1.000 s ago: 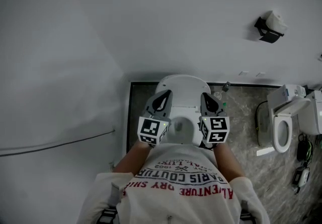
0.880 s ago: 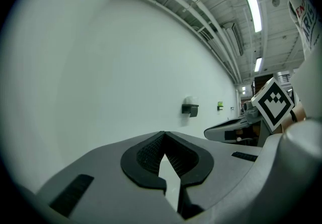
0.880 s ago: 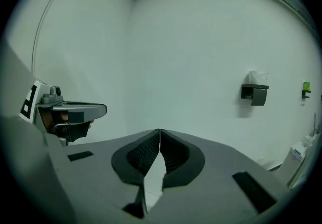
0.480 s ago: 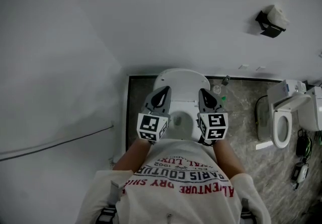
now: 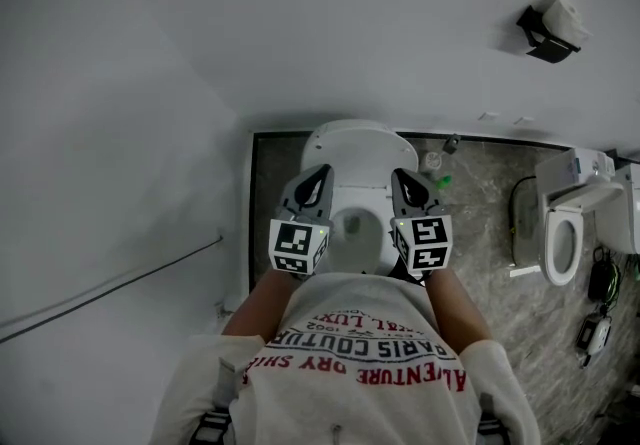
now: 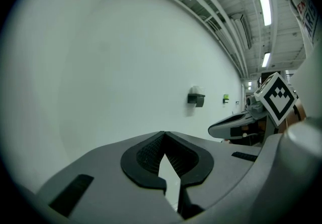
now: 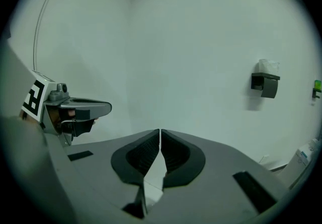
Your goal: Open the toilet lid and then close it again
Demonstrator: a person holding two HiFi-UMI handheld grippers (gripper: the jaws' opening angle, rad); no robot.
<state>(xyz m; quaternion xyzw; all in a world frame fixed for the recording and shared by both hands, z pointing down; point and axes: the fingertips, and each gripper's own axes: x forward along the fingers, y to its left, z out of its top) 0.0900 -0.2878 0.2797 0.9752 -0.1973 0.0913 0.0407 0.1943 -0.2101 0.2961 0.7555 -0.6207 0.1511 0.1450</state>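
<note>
A glossy white oval toilet sits at the frame's centre on a mottled stone-look floor, its lid apparently raised toward the smooth pale wall. The person's shirt bears red print, upside down, reading "PARIS COUTUR". The left claw and right claw, grey shells with ribbed black pads, are each pressed together, pinching nothing, poised above the bowl, 1 at either side. Each carries a cube of black-and-white square markers.
</note>
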